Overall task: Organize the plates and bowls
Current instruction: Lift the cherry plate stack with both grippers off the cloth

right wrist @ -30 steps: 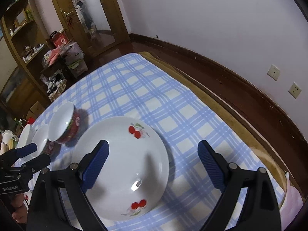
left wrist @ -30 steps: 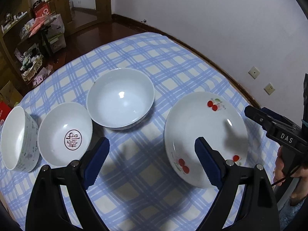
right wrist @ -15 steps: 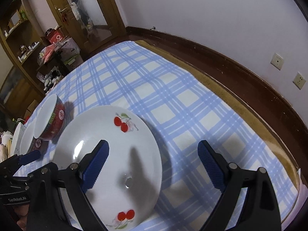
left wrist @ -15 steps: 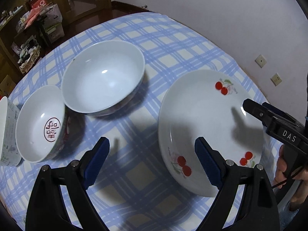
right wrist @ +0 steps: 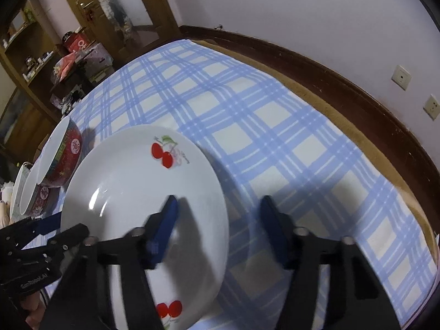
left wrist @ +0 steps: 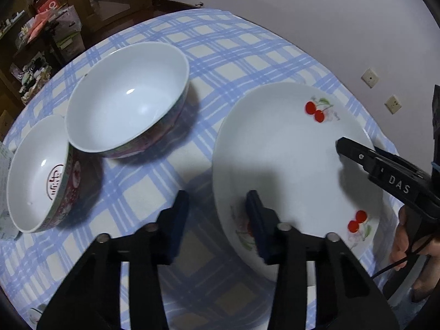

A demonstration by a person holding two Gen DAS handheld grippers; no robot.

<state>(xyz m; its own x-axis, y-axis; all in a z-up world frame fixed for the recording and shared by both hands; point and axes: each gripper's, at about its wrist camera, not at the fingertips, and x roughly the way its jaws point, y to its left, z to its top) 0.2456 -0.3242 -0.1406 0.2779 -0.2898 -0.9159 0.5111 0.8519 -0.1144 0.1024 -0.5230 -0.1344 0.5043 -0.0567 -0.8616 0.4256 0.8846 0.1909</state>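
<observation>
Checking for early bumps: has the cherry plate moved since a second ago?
Cannot tell. The plate looms larger, but so does the fixed tablecloth check, so that is camera approach.

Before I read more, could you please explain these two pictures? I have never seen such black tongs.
No robot here: a person holds black two-finger tongs in each hand, each with a camera looking along its fingers. One picture is from the left tongs, the other from the right tongs. On the blue-and-white checked tablecloth lie a white round plate with red cherries, a large white bowl and a smaller white bowl with a red character inside. Both tongs are open, straddling opposite rims of the plate; nothing is gripped yet.
</observation>
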